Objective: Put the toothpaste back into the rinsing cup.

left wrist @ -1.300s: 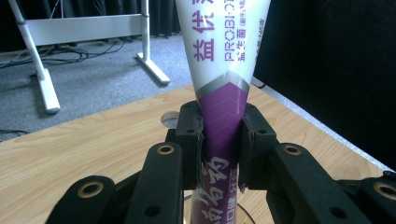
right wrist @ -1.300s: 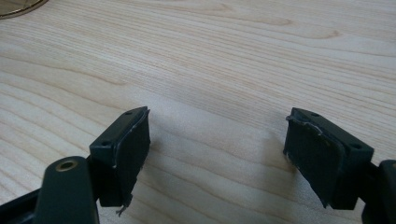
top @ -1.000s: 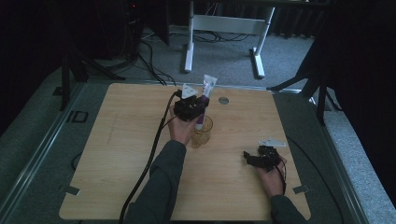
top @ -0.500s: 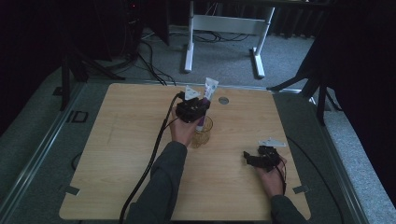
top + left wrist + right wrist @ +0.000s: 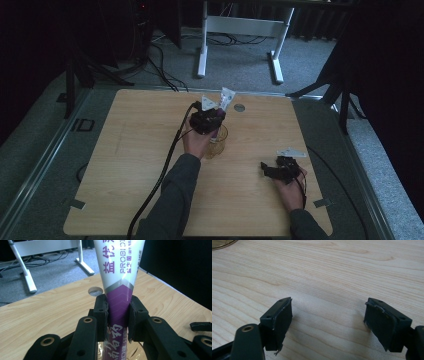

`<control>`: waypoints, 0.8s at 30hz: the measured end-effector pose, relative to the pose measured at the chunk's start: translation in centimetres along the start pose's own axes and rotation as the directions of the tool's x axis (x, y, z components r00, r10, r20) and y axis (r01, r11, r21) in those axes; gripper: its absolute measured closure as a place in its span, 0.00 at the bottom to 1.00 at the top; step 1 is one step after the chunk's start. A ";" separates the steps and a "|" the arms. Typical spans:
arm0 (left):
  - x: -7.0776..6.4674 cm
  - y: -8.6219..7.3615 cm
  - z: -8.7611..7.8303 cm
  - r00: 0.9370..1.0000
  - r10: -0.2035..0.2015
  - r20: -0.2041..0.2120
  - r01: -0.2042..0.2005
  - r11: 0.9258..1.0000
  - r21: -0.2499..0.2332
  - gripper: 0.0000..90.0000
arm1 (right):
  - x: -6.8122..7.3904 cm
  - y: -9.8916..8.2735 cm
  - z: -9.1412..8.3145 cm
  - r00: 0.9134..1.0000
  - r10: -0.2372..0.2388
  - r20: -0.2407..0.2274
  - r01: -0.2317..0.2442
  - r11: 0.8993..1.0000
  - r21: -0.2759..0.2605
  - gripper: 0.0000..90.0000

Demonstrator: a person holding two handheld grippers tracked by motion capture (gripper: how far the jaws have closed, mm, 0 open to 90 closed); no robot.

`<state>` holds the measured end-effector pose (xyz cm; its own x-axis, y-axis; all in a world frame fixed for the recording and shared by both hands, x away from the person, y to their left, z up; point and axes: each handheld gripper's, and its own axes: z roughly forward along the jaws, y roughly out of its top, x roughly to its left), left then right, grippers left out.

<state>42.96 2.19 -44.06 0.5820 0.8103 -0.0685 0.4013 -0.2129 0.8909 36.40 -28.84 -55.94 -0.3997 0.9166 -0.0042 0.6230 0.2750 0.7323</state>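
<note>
My left gripper (image 5: 207,120) is shut on a white and purple tube (image 5: 226,100), holding it upright with its flat end up. In the left gripper view both pads press the purple band of the tube (image 5: 120,277), and my left gripper (image 5: 118,315) holds the tube's lower end inside a clear glass (image 5: 136,352). The glass (image 5: 218,144) stands on the wooden table (image 5: 140,150) near its middle. At the right front, my right gripper (image 5: 272,170) rests on the table. In its own view the right gripper (image 5: 328,320) is open with bare wood between the jaws.
A round cable hole (image 5: 239,107) sits in the tabletop near the far edge, just behind the tube. A black cable (image 5: 165,170) trails from the left gripper along the forearm. A white desk frame (image 5: 240,30) stands on the floor beyond the table.
Hardly anything differs: the left gripper keeps its hold on the tube over the glass, and the right gripper lies still.
</note>
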 end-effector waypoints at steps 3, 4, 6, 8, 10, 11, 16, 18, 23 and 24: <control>0.1 -0.4 0.1 1.000 -0.004 0.003 0.004 1.000 0.007 0.80 | 0.0 0.0 0.0 1.000 0.000 0.000 0.000 1.000 0.000 0.25; 0.1 -0.6 0.2 1.000 -0.005 0.002 0.005 1.000 0.012 0.80 | 0.0 0.0 0.0 1.000 -0.001 0.000 0.001 1.000 0.000 0.25; 0.1 -0.8 0.2 1.000 -0.005 0.002 0.005 1.000 0.017 0.80 | 0.0 0.0 0.0 1.000 -0.003 0.001 0.003 1.000 -0.001 0.25; 0.1 -1.0 0.3 1.000 -0.007 0.004 0.007 1.000 0.024 0.80 | 0.0 0.0 0.0 1.000 0.000 0.000 0.000 1.000 -0.001 0.25; 0.1 -1.2 0.3 1.000 -0.002 0.001 0.002 1.000 0.031 0.80 | 0.0 0.0 0.0 1.000 0.000 0.000 0.000 1.000 0.000 0.25; 0.1 -1.3 0.3 1.000 -0.008 0.003 0.008 0.999 0.032 0.80 | 0.0 0.0 0.0 1.000 -0.001 0.000 0.001 1.000 -0.001 0.25; 0.0 -1.9 0.7 1.000 -0.004 0.007 0.004 0.998 0.061 0.80 | 0.0 0.0 0.0 1.000 0.000 0.000 0.000 1.000 0.000 0.25; 0.0 -2.2 0.9 1.000 -0.006 0.007 0.005 0.997 0.075 0.80 | 0.0 0.0 0.0 1.000 -0.001 0.000 0.001 1.000 0.000 0.25; 0.0 -2.9 1.3 1.000 -0.009 0.005 0.008 0.994 0.108 0.80 | 0.0 0.0 0.0 1.000 -0.001 0.000 0.001 1.000 0.000 0.25; 0.0 -2.9 1.4 1.000 -0.009 0.004 0.009 0.994 0.113 0.80 | 0.0 0.0 0.0 1.000 -0.001 0.000 0.001 1.000 0.000 0.25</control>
<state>42.75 2.04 -47.32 0.5812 0.8099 -0.0787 0.4839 -0.2663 0.8336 36.40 -28.84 -55.95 -0.4004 0.9163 -0.0047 0.6228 0.2759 0.7322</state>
